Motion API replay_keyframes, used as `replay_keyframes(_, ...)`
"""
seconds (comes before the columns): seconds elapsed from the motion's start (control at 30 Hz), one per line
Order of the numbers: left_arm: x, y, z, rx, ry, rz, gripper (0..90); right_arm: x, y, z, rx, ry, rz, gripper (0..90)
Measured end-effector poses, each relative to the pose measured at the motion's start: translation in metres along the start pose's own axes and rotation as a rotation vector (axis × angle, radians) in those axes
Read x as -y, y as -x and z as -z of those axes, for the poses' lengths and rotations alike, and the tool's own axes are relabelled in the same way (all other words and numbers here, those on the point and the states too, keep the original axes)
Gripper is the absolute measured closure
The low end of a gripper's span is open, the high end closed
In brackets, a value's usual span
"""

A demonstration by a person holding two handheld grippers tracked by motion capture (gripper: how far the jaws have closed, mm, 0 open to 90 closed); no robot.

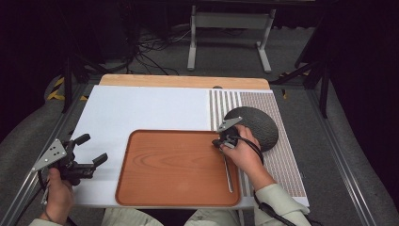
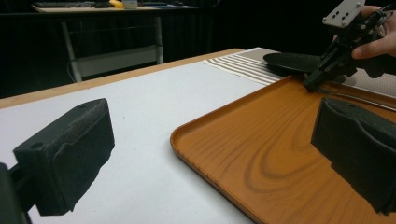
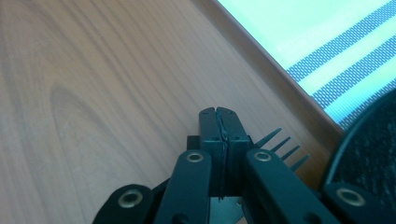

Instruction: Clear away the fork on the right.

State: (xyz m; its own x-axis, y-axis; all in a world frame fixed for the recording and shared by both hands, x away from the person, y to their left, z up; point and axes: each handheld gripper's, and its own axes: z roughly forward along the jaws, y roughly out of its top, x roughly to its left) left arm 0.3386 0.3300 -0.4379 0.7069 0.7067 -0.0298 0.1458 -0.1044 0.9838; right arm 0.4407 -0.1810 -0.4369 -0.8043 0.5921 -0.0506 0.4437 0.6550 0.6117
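Dark curtains and cable-strewn floor stood behind the white-covered surface [image 1: 141, 113], where a wooden tray [image 1: 174, 169] lay at the near edge with a striped placemat [image 1: 282, 155] beside it. At that moment the right tongs [image 1: 221, 142] were pressed shut, tips down at the tray's far right corner; from the right gripper view the jaws met with no gap, and the tines of a fork [image 3: 282, 147] poked out just beside them, so the tongs seemed to be pinching the fork near its head, though the contact itself was hidden. The fork's handle [image 1: 228, 174] ran back from the tongs along the tray's right side, lying on the wood. A dark round plate [image 1: 256, 125] sat on the placemat just beyond those tongs, close to touching the tray's rim. The left tongs [image 1: 89, 150] hovered wide open over bare white surface, well apart from the tray's left edge, holding nothing. I judged the fork as good as placed on the tray, with only the release and withdrawal left; if the plate was meant for the tray too, that remained undone.
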Motion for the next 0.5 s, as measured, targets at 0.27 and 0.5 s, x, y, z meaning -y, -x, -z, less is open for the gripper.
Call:
replay_keyframes(0.27, 0.0001, 0.0001, -0.0003, -0.001, 0.002, 0.001, 0.1, 0.0025, 0.0035, 0.0016, 0.008, -0.001, -0.010, 89.5)
replay_keyframes(0.5, 0.0001, 0.0000, -0.0003, -0.001, 0.002, 0.001, 0.1, 0.0016, 0.0035, 0.0057, 0.006, 0.016, -0.011, 89.1)
